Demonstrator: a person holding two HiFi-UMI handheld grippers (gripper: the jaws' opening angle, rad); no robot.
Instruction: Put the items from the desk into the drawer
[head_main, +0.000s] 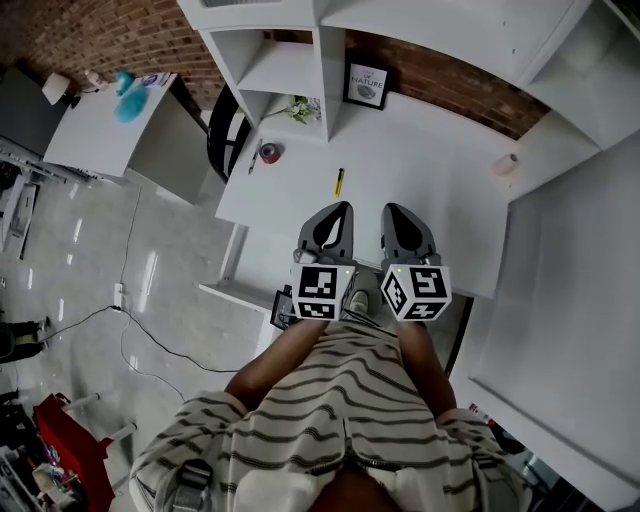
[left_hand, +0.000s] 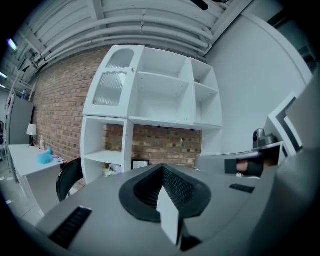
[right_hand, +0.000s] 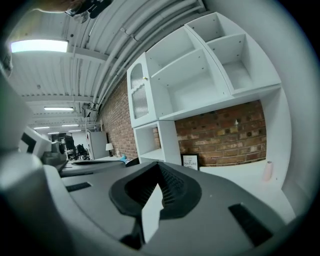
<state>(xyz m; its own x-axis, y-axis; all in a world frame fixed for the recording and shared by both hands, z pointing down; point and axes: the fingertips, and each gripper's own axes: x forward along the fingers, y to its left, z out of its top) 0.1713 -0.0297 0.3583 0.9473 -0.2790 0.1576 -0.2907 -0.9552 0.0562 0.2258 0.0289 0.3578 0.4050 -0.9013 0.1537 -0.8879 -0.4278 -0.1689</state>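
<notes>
A slim yellow-and-black stick-shaped item (head_main: 340, 181) is lying near the middle of the white desk (head_main: 440, 190), just ahead of the two grippers. Further left, a small round red item (head_main: 269, 152) is sitting just beside a thin dark pen (head_main: 252, 162). A small pale pink cylinder (head_main: 506, 164) is standing upright, well apart, near the desk's right end. At the back, a black-framed print (head_main: 366, 84) is leaning against the brick wall (head_main: 450, 85) and showing the word "NATURE", with "OF" above it in the right gripper view. A small green plant (head_main: 300, 108) is sitting in the white shelf unit (head_main: 290, 60). The left gripper (head_main: 340, 208) and right gripper (head_main: 393, 209) are hovering side by side over the desk's near edge, each clenched on nothing.
</notes>
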